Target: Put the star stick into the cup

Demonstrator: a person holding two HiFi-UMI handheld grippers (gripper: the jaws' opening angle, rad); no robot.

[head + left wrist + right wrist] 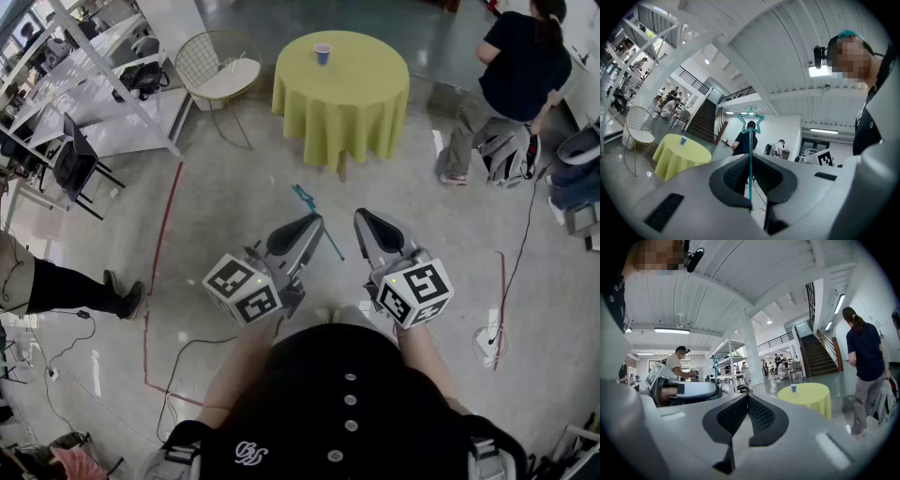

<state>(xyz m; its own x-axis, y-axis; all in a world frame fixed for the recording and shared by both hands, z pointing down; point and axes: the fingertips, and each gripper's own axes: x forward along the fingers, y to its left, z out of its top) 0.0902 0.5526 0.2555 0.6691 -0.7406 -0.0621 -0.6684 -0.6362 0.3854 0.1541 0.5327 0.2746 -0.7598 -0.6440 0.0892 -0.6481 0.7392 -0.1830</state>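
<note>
Pinching the star stick (750, 140) by its thin teal shaft, the left gripper (750, 161) has its jaws clamped on it. In its own view the stick stands upright, star at 12 o'clock and well above the jaw tips. The head view shows it tilted instead, star towards 11 o'clock and tail towards 5 o'clock, crossing the left gripper (305, 228). The cup (322, 53) stands alone on the round table (342, 108) under a yellow-green cloth. It lies at about 12 o'clock from both grippers and well apart from them across bare floor, so I judge the carrying hand must first close that gap. Both hands look about equally far off. From the left gripper view the cup (683, 140) sits at 10 o'clock of the jaws. The right gripper (746, 401) has its jaws pressed together on nothing, with the cup (793, 388) near its 2 o'clock. The cup is too small to tell whether it holds anything.
</note>
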